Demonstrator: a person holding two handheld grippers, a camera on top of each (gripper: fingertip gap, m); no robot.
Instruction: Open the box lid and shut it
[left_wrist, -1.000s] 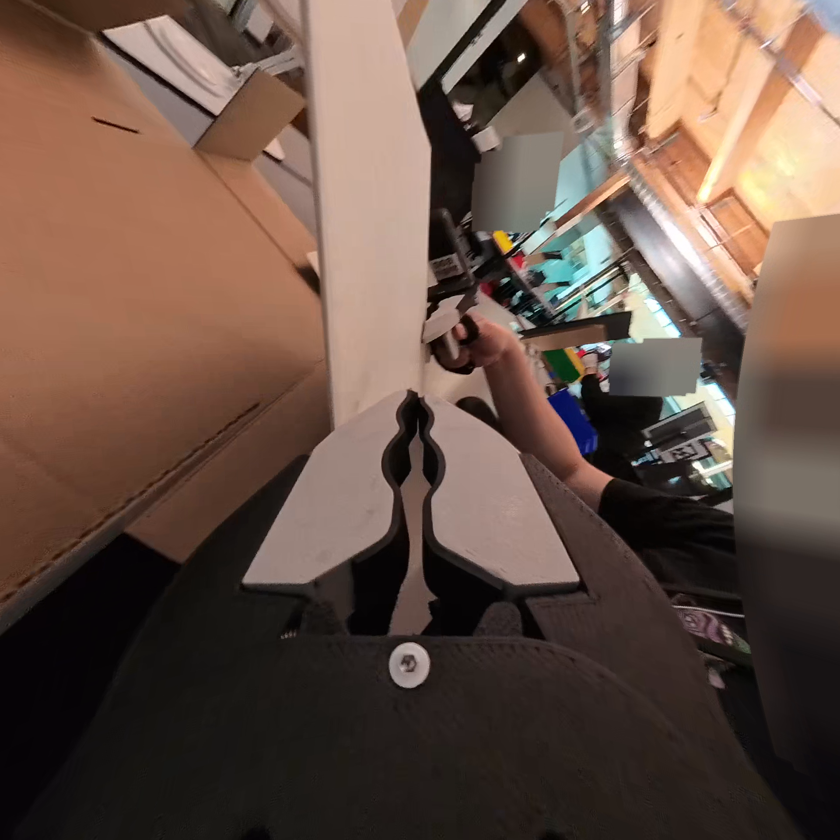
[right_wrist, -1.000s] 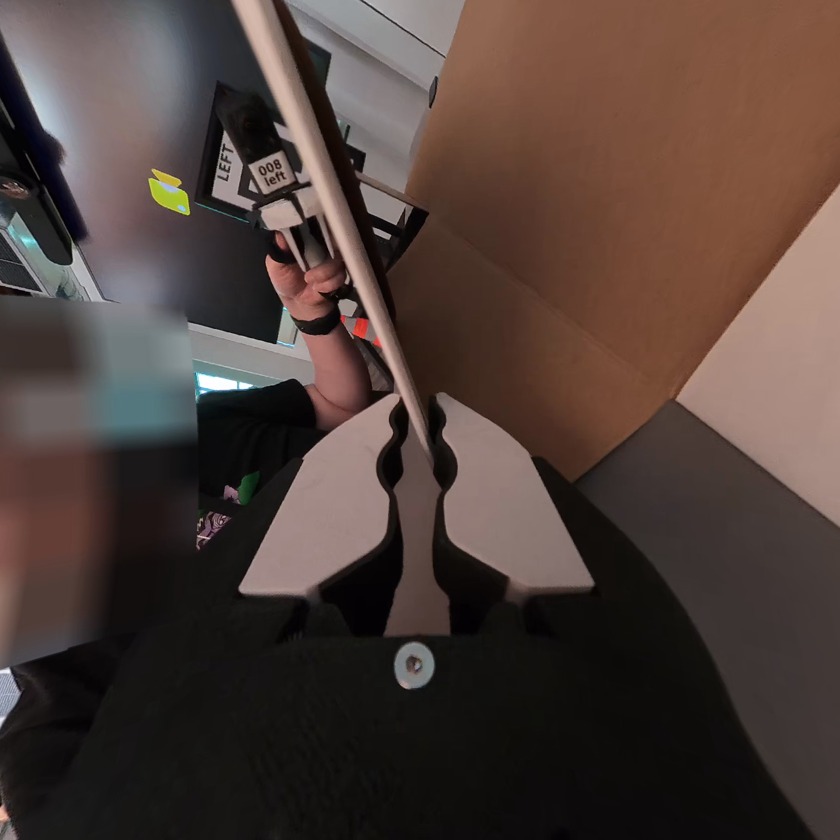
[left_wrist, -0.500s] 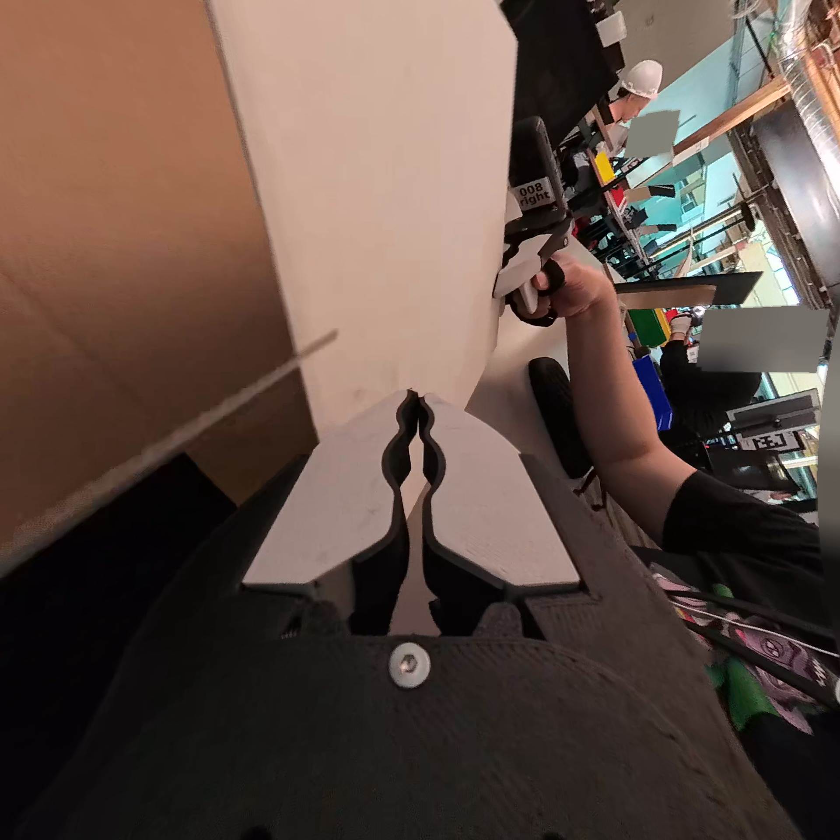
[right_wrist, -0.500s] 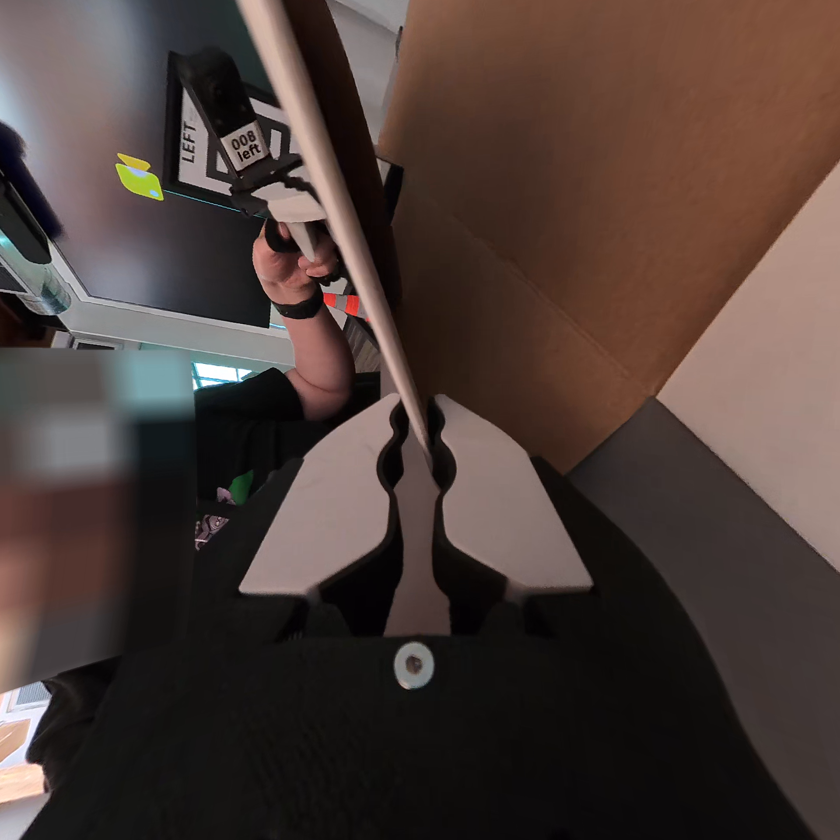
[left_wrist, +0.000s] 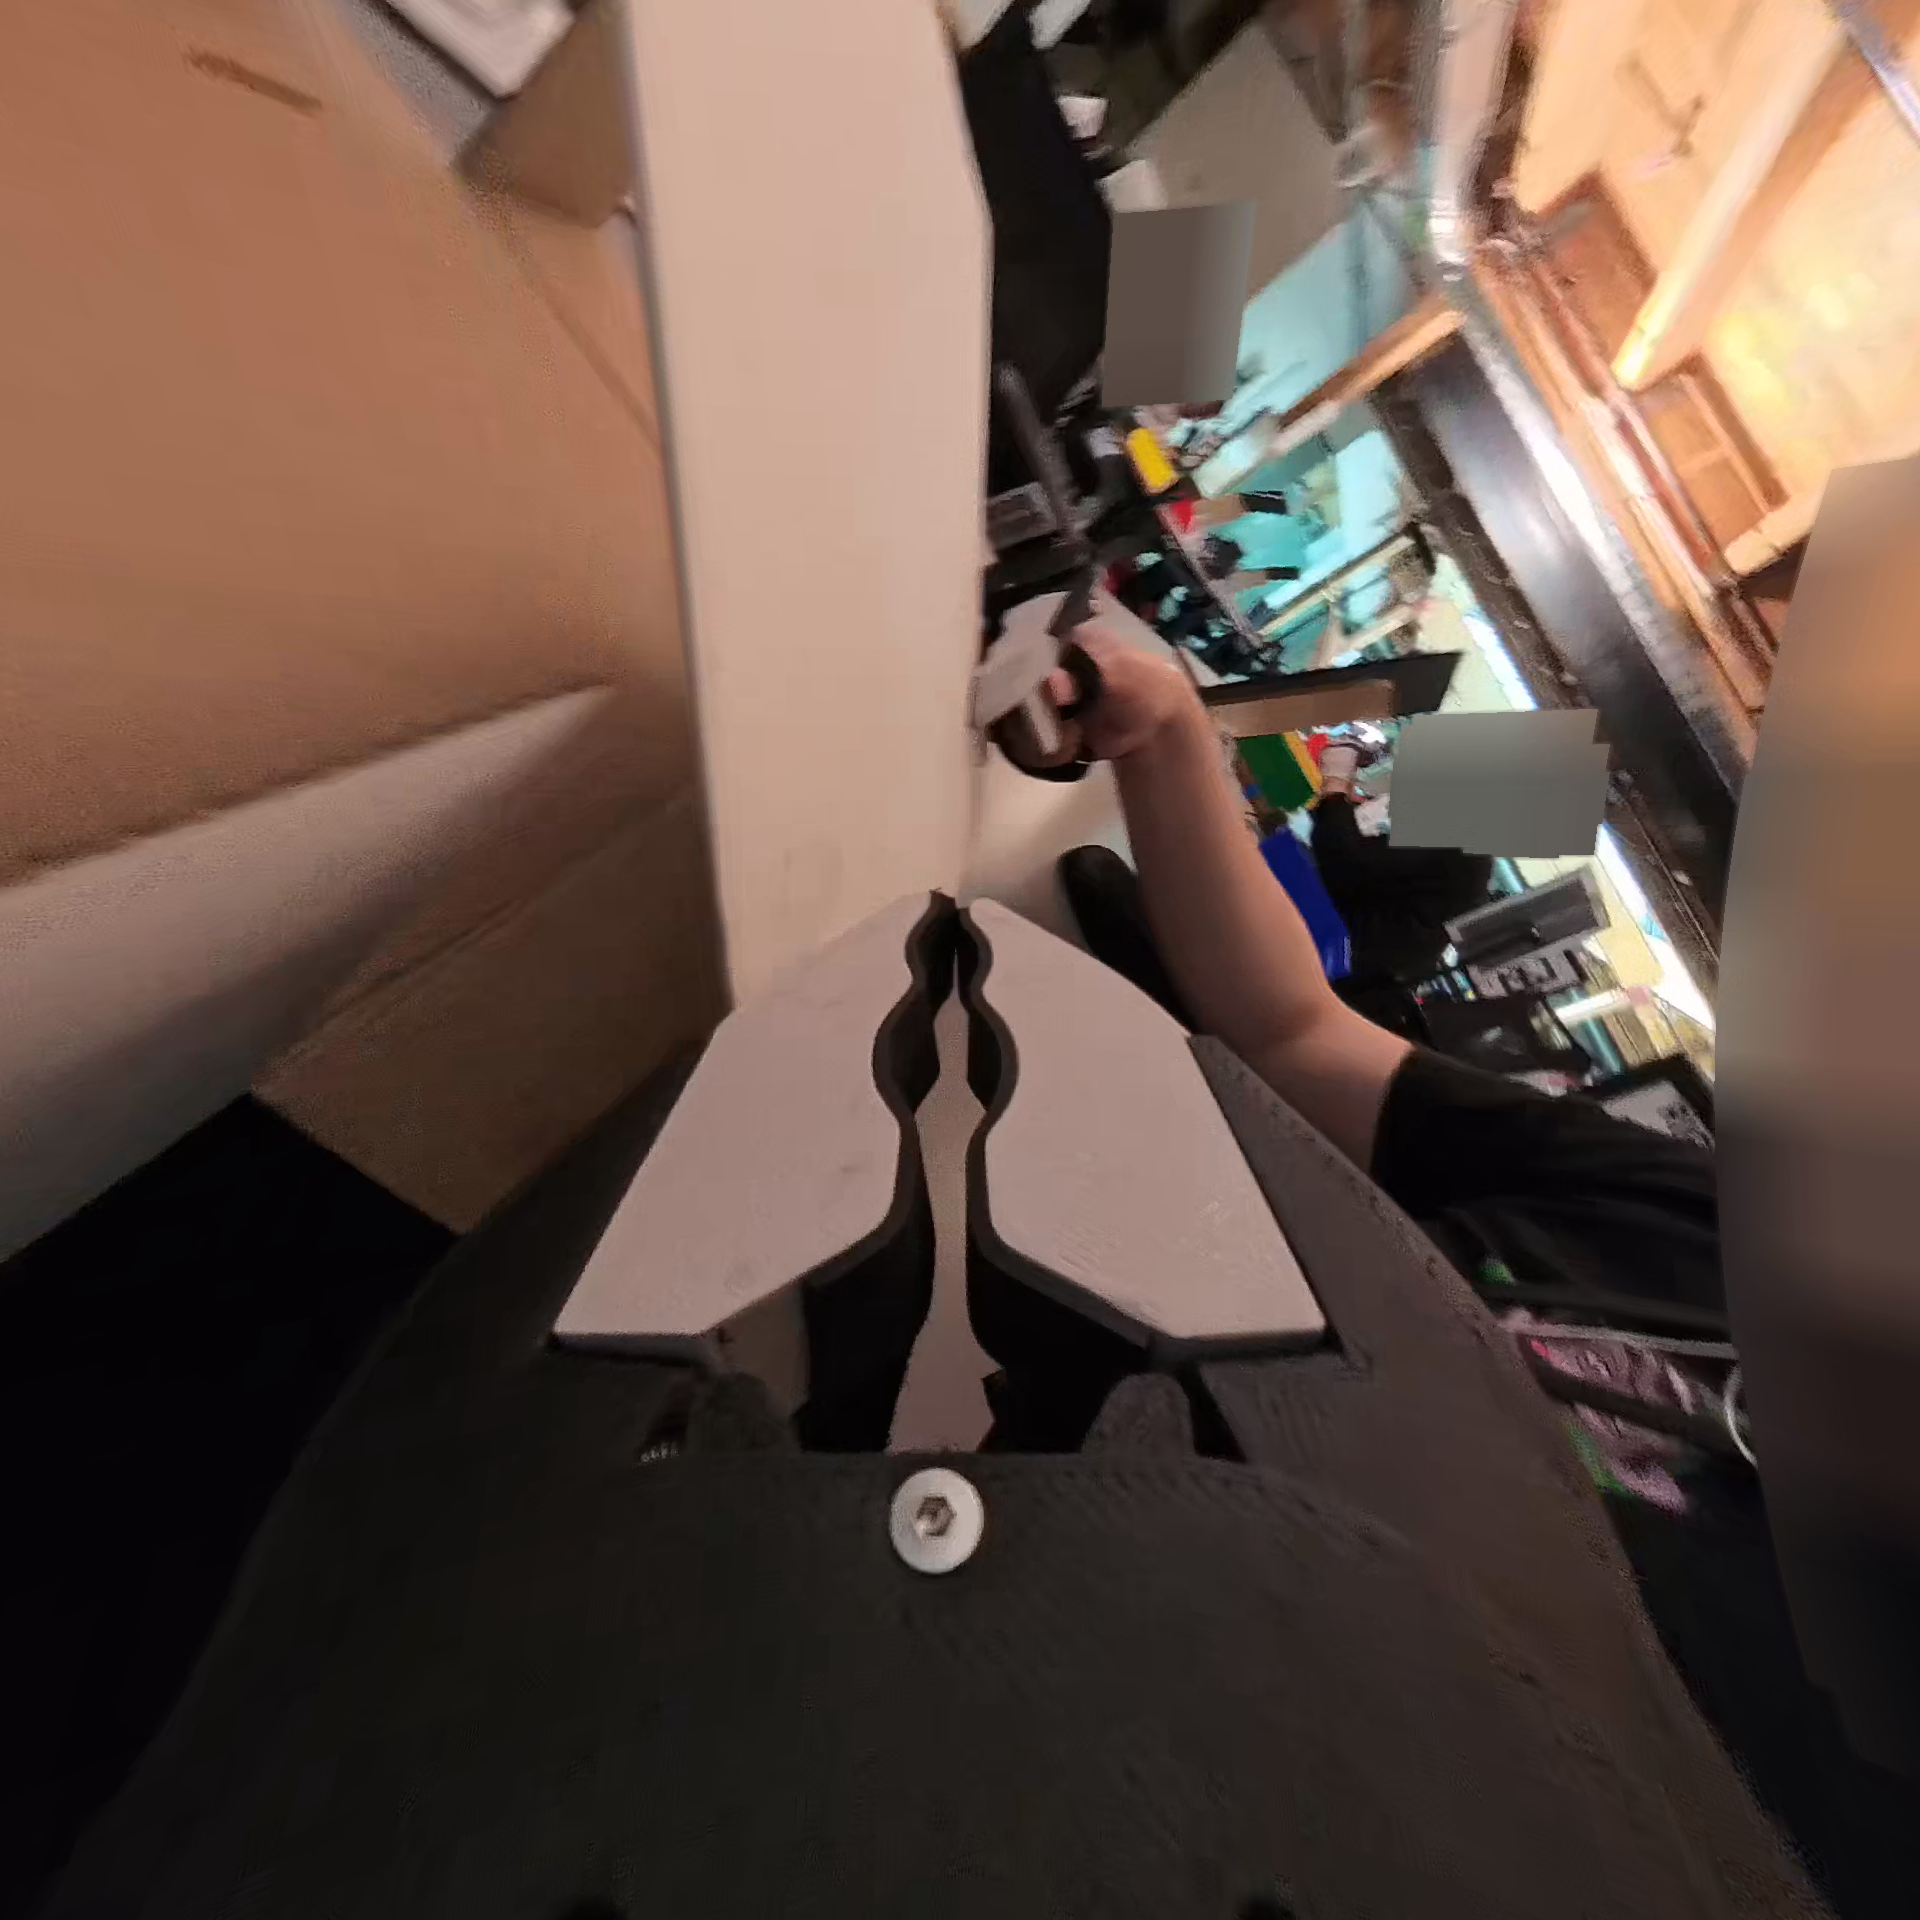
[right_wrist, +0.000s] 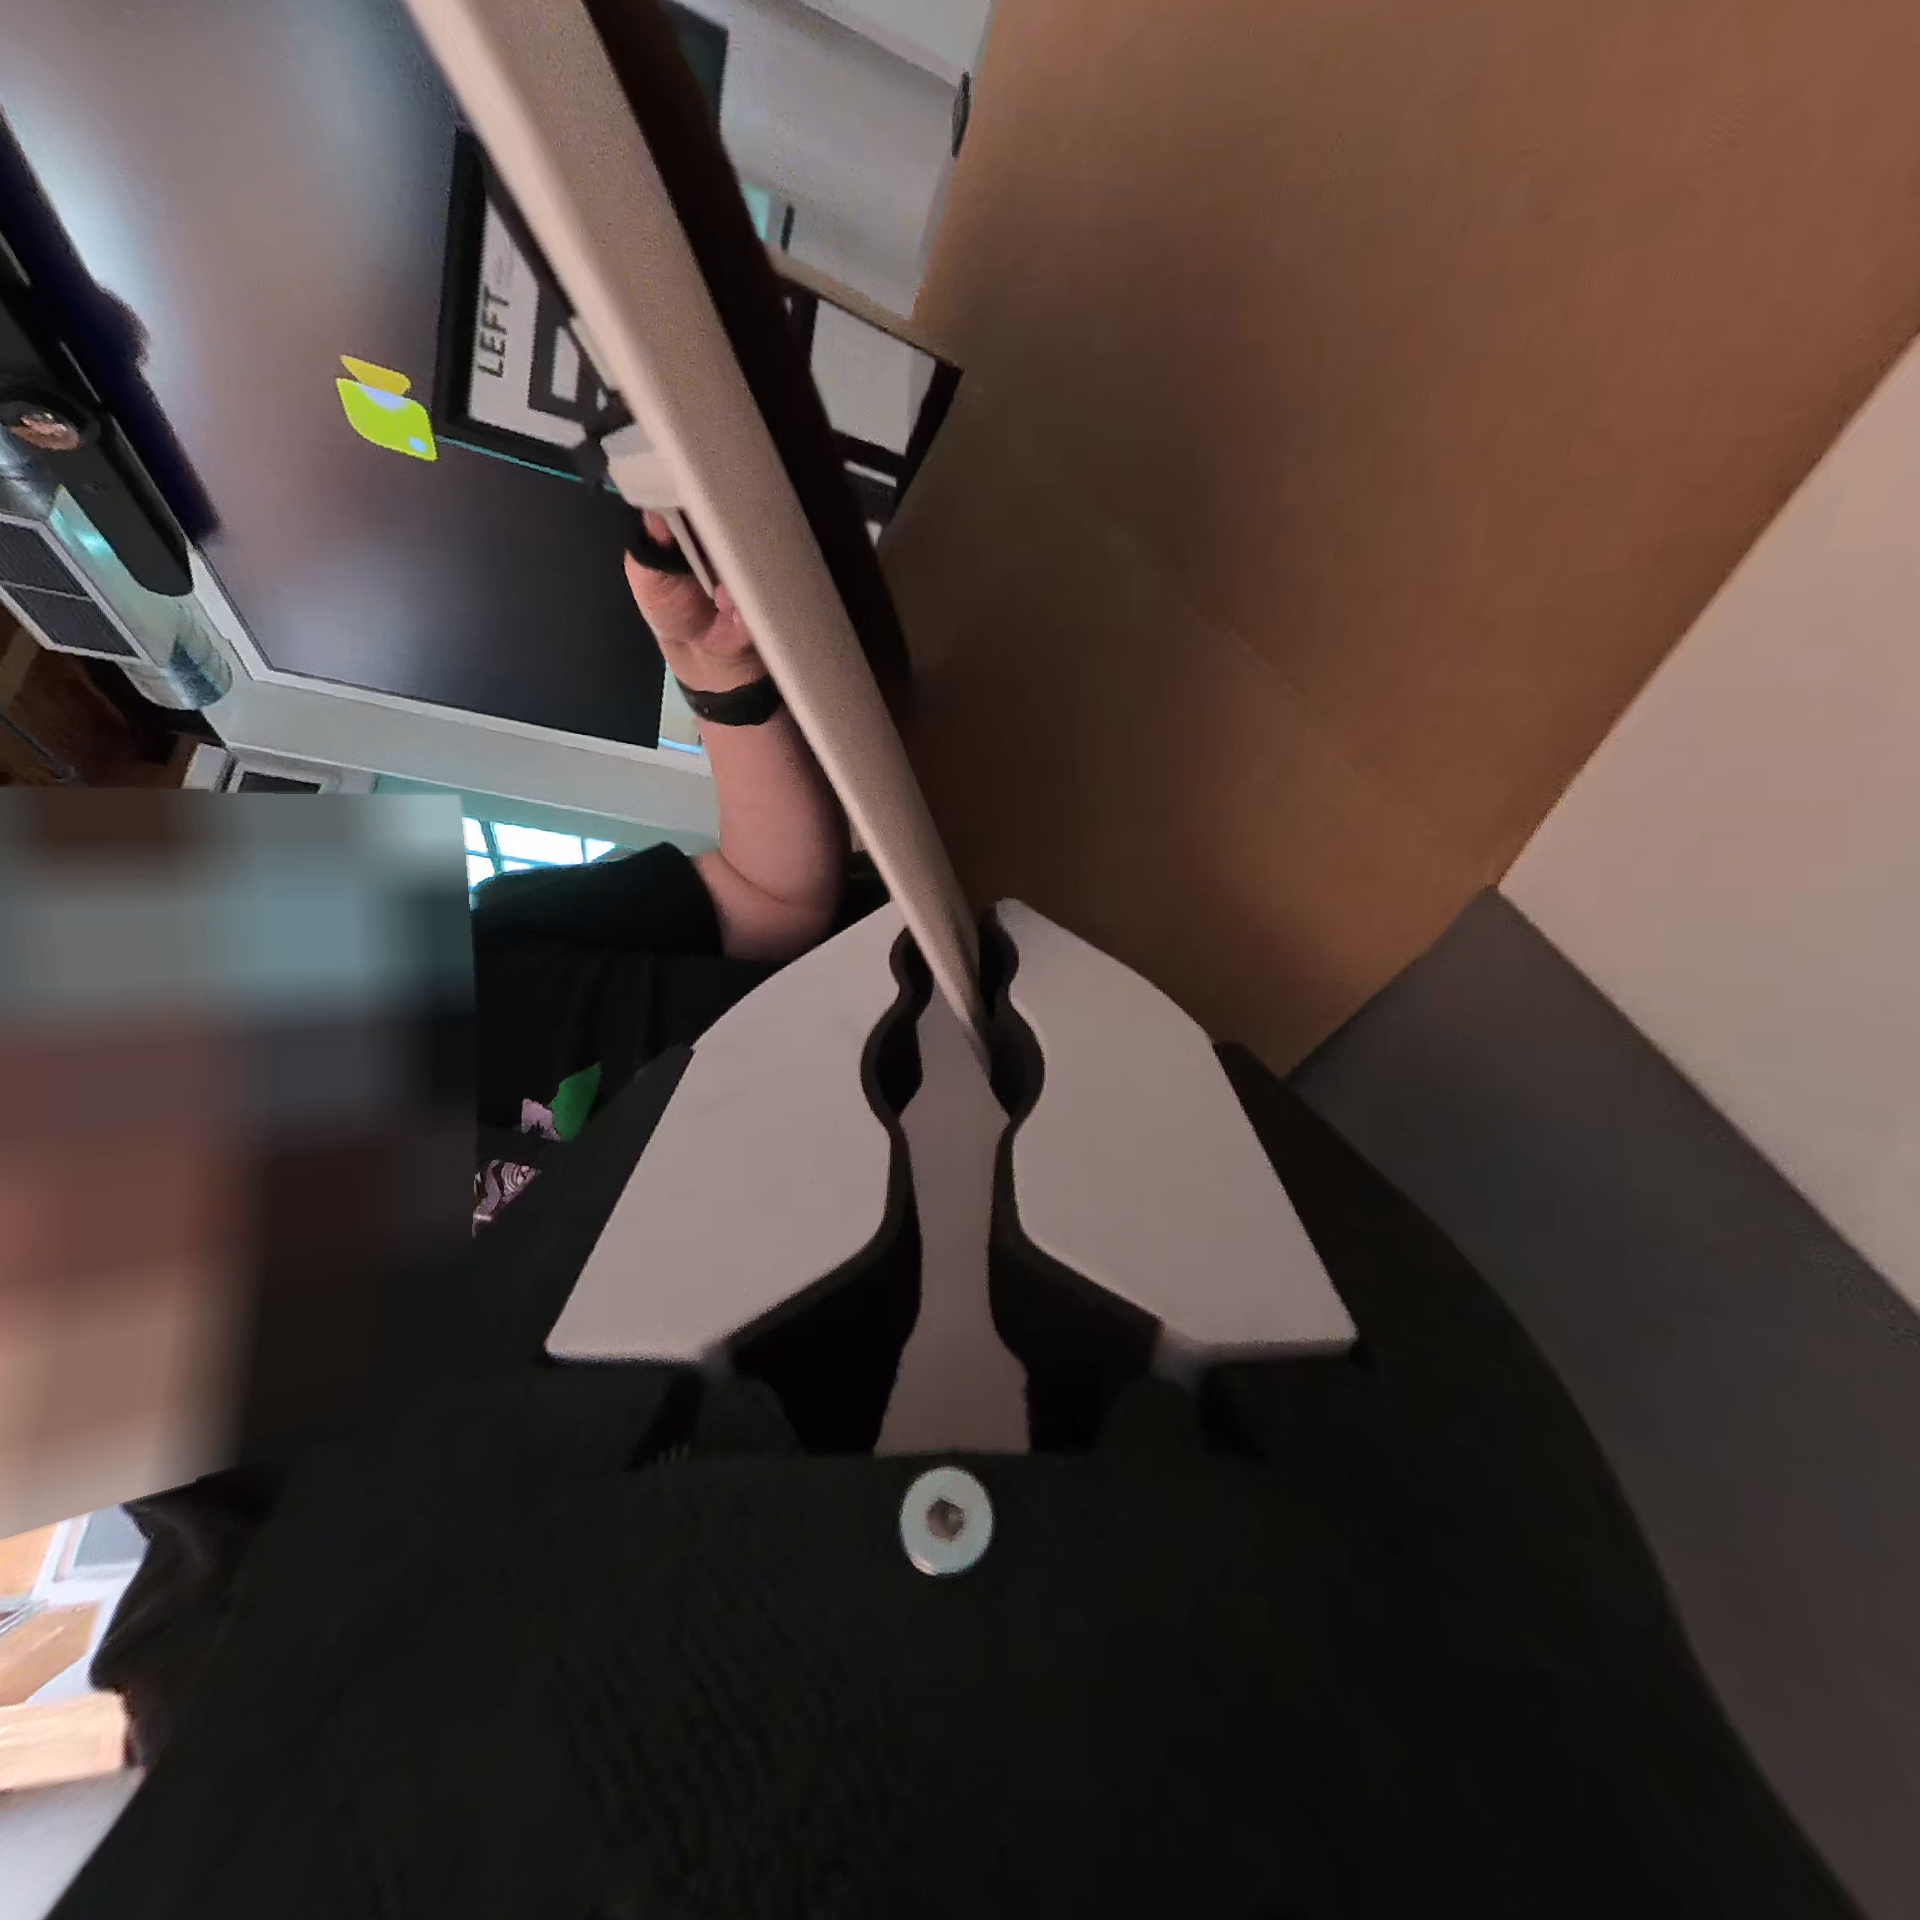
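While both clamp, grippers (left_wrist: 954, 914) (right_wrist: 951, 925) pinch the lid (left_wrist: 821, 468).

Pale box lid (left_wrist: 821, 468) stands raised edge-on beside the brown cardboard box (left_wrist: 312, 520).

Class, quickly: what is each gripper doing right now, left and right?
Left gripper: shut on the box lid, at its edge.
Right gripper: shut on the box lid too, farther along the same edge.
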